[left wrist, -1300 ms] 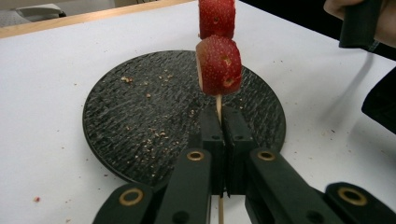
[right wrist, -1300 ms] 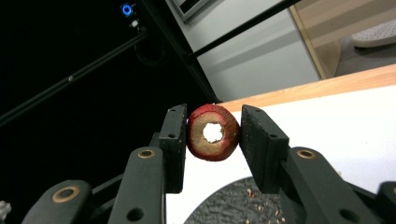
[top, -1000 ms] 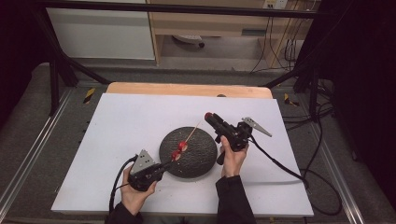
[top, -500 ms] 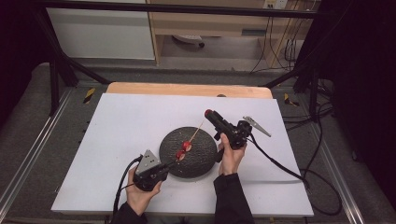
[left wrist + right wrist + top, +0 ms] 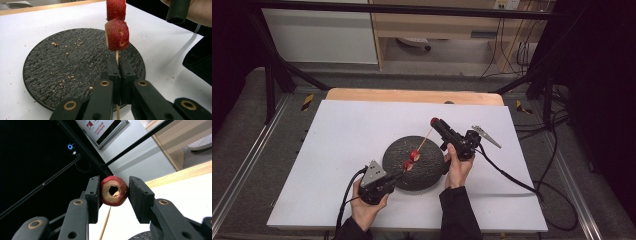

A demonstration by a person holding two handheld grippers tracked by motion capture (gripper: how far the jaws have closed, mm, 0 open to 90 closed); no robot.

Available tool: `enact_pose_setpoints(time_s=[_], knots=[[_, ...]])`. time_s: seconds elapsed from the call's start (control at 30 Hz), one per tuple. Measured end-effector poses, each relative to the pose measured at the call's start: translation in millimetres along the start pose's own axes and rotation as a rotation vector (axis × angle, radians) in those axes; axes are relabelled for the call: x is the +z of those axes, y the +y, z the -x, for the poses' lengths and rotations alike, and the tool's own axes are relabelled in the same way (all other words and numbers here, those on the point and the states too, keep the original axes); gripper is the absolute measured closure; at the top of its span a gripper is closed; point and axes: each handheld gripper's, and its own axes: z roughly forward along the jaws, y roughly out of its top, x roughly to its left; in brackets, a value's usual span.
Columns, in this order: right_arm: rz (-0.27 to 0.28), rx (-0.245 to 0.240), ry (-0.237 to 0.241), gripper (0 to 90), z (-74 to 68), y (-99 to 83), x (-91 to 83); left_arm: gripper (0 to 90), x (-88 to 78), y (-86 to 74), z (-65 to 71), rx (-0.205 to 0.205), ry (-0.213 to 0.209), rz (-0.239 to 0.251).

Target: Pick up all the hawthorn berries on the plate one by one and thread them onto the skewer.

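A thin wooden skewer [image 5: 424,140] slants over the round black plate [image 5: 427,175], with two red strawberry pieces [image 5: 411,160] threaded on it. My left gripper [image 5: 398,175] is shut on the skewer's lower end. In the left gripper view its jaws [image 5: 117,62] pinch the stick just under the lower strawberry piece [image 5: 117,35], and the second piece [image 5: 115,8] sits above. My right gripper [image 5: 434,121] hovers near the skewer's far tip. There it is shut on a red fruit piece [image 5: 114,190] with a hole through its middle, and the skewer tip [image 5: 106,220] lies just below.
The plate [image 5: 62,67] carries scattered crumbs and lies on a white sheet [image 5: 337,140] over a wooden table [image 5: 412,95]. Cables trail from both grippers to the sheet's front and right. Black frame rails stand on both sides.
My left gripper has shifted slightly right and toward the front edge, carrying the skewer with it. The right gripper has stayed where it was.
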Motion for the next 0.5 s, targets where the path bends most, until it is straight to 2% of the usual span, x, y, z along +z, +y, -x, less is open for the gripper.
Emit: enact_pose_setpoints(time_s=[0.5], knots=[[-0.001, 0.021, 0.011, 62.7, -0.3, -5.3, 1.1, 88.0, 5.0, 3.0, 4.4, -0.033, 0.014, 0.019]])
